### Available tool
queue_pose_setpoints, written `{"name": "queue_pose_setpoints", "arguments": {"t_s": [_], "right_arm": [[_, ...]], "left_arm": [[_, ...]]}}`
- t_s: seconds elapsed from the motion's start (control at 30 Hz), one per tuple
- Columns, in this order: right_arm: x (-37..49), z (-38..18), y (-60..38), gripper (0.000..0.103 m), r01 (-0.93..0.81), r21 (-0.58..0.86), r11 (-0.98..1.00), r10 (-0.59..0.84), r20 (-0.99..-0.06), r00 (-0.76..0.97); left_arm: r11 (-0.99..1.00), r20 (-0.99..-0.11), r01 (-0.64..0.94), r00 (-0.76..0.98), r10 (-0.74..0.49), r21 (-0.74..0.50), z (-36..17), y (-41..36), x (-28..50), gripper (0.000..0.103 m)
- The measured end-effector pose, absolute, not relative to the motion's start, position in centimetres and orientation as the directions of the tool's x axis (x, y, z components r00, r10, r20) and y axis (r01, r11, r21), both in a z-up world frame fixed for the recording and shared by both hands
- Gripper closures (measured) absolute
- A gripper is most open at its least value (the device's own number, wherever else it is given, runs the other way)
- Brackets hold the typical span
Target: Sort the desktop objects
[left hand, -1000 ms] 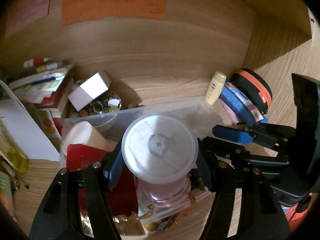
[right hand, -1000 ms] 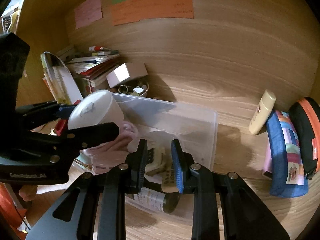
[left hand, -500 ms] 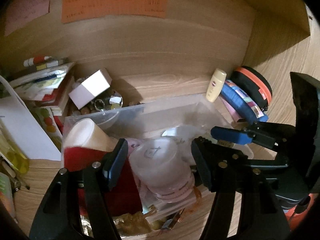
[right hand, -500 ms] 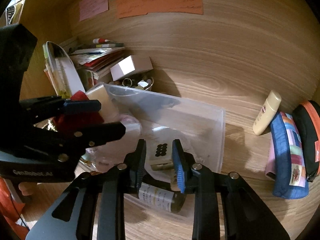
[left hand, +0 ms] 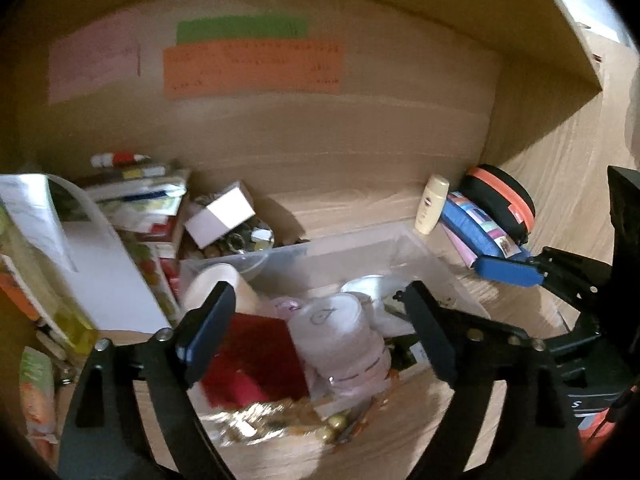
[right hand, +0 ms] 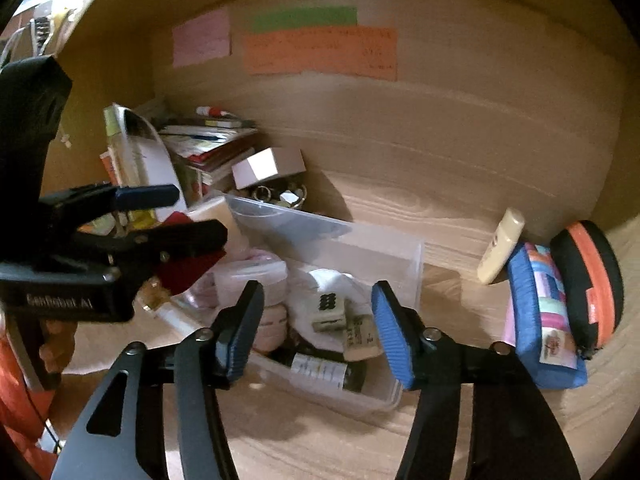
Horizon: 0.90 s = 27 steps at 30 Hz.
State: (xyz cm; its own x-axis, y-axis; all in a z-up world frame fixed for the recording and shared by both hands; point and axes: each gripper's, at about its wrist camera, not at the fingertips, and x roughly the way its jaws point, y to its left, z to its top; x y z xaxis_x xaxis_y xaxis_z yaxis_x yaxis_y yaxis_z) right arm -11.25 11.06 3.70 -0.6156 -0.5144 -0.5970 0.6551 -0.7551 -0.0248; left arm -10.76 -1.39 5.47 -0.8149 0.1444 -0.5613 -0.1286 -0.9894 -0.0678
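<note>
Left to right, the left gripper point(left hand: 316, 328), fingers spread and empty, hovered over the clear plastic bin point(left hand: 400, 240) on the wooden desk point(right hand: 400, 200), where a translucent round tub point(left hand: 338, 324) lay sorted, while the right gripper point(right hand: 318, 328), likewise apart, pointed into it.

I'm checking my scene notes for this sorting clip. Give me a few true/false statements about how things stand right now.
1. Both hand-held grippers are open and hold nothing: left hand-held gripper, right hand-held gripper. True.
2. The clear plastic bin is empty. False: it holds jars, a bottle and other small items.
3. The cream tube lies inside the bin. False: it leans outside, beside the blue pouch.
4. An orange note is stuck on the back wall. True.
</note>
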Motion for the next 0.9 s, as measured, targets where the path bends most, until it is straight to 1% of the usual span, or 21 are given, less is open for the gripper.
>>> {"name": "queue_pose_setpoints", "arguments": {"t_s": [0.03, 0.1, 0.17, 0.2, 0.23, 0.43, 0.67, 0.8, 0.9], "right_arm": [[-10.7, 3.7, 11.1, 0.041, 0.658, -0.026, -0.752, -0.518, -0.594, -0.616], [-9.7, 3.6, 11.0, 0.04, 0.672, -0.024, -0.74, -0.527, -0.6, -0.602], [-9.2, 3.3, 10.7, 0.035, 0.683, -0.011, -0.73, -0.535, -0.613, -0.582], [-8.8, 2.9, 10.5, 0.028, 0.693, 0.004, -0.721, -0.545, -0.621, -0.564], [-8.5, 2.7, 10.4, 0.026, 0.699, 0.011, -0.715, -0.551, -0.624, -0.554], [-6.8, 0.5, 9.1, 0.026, 0.727, 0.023, -0.686, -0.552, -0.668, -0.499], [-7.3, -2.4, 7.1, 0.026, 0.744, 0.097, -0.661, -0.549, -0.738, -0.392], [-8.5, -4.1, 5.8, 0.026, 0.728, 0.14, -0.671, -0.527, -0.781, -0.336], [-9.3, -4.9, 5.2, 0.026, 0.714, 0.187, -0.675, -0.53, -0.796, -0.292]], "left_arm": [[-0.99, -0.556, -0.129, -0.82, 0.14, -0.058, 5.7, -1.5, -10.2, 0.012], [-0.991, -0.548, -0.125, -0.827, 0.126, -0.039, 5.9, -1.8, -9.2, 0.01], [-0.993, -0.542, -0.118, -0.833, 0.112, -0.023, 6.0, -2.1, -8.1, 0.007], [-0.993, -0.542, -0.115, -0.834, 0.106, -0.018, 5.9, -2.3, -7.6, 0.006], [-0.994, -0.545, -0.113, -0.832, 0.102, -0.014, 5.7, -2.5, -7.1, 0.006], [-0.997, -0.572, -0.08, -0.818, 0.06, 0.009, 4.4, -4.0, -4.7, 0.006], [-0.999, -0.604, -0.028, -0.797, 0.033, -0.017, 2.7, -6.0, -2.6, 0.006], [-0.999, -0.631, -0.003, -0.775, 0.023, -0.033, 1.2, -7.1, -2.1, 0.006], [-0.999, -0.651, 0.002, -0.758, 0.028, -0.046, 0.2, -7.5, -2.0, 0.006]]}}
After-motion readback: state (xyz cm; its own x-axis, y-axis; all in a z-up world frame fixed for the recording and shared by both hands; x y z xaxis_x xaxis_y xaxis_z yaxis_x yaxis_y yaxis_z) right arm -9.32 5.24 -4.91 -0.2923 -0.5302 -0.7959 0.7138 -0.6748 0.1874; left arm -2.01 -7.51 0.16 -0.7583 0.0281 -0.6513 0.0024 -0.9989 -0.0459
